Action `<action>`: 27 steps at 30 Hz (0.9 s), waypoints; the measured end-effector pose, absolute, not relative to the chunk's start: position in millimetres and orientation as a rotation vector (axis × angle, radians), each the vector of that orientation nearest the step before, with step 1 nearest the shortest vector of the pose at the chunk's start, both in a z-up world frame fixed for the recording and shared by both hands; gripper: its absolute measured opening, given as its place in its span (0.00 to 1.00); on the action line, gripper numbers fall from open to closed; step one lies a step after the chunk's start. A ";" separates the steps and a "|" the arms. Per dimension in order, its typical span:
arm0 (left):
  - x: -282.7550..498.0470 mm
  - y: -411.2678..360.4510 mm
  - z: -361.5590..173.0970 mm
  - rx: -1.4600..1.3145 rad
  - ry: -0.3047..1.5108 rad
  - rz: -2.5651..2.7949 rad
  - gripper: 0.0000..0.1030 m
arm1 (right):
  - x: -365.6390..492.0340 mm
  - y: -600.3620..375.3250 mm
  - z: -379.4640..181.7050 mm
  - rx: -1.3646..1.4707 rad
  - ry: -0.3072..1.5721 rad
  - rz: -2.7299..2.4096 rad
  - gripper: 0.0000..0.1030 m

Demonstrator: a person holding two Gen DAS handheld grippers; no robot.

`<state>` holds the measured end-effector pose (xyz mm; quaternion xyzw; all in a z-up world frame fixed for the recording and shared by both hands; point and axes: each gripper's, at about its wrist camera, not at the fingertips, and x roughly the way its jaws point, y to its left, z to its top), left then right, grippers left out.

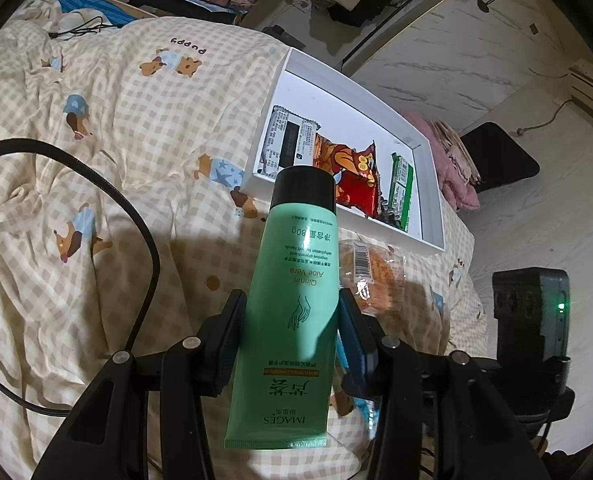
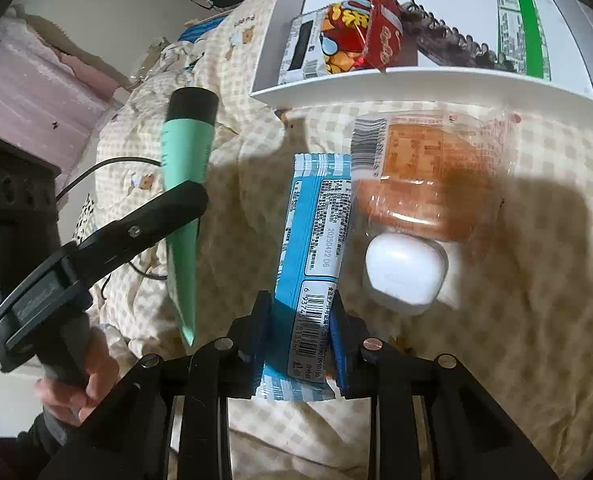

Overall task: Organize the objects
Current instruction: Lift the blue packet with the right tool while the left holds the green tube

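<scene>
My left gripper [image 1: 292, 320] is shut on a green hand-cream tube [image 1: 292, 280] with a black cap, held above the bed; the tube also shows in the right wrist view [image 2: 184, 160]. My right gripper [image 2: 300, 332] is shut on a blue snack packet [image 2: 316, 240], held just over the bed. A white tray [image 1: 432, 184], also in the right wrist view [image 2: 336, 88], lies ahead and holds several snack packets, among them a red one [image 2: 380, 40]. A clear-wrapped orange bun [image 2: 428, 176] and a white earbud case [image 2: 404, 272] lie on the bed beside the blue packet.
The bed has a checked puppy-print quilt [image 1: 136, 120]. A black cable [image 1: 144, 240] loops over it at left. A pink cloth [image 1: 452, 160] lies beyond the tray. The floor [image 1: 536, 220] is to the right of the bed.
</scene>
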<state>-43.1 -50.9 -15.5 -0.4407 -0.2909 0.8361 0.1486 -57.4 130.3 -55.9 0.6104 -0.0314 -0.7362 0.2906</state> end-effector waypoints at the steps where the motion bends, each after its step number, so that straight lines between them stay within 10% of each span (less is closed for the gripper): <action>1: -43.3 -50.7 -15.8 -1.268 -0.835 2.404 0.48 | -57.0 127.3 -55.6 1.627 -0.087 -1.958 0.28; 27: -43.4 -56.0 -16.6 -1.250 -0.877 2.400 0.48 | -52.0 167.3 -20.4 1.556 -0.144 -1.975 0.27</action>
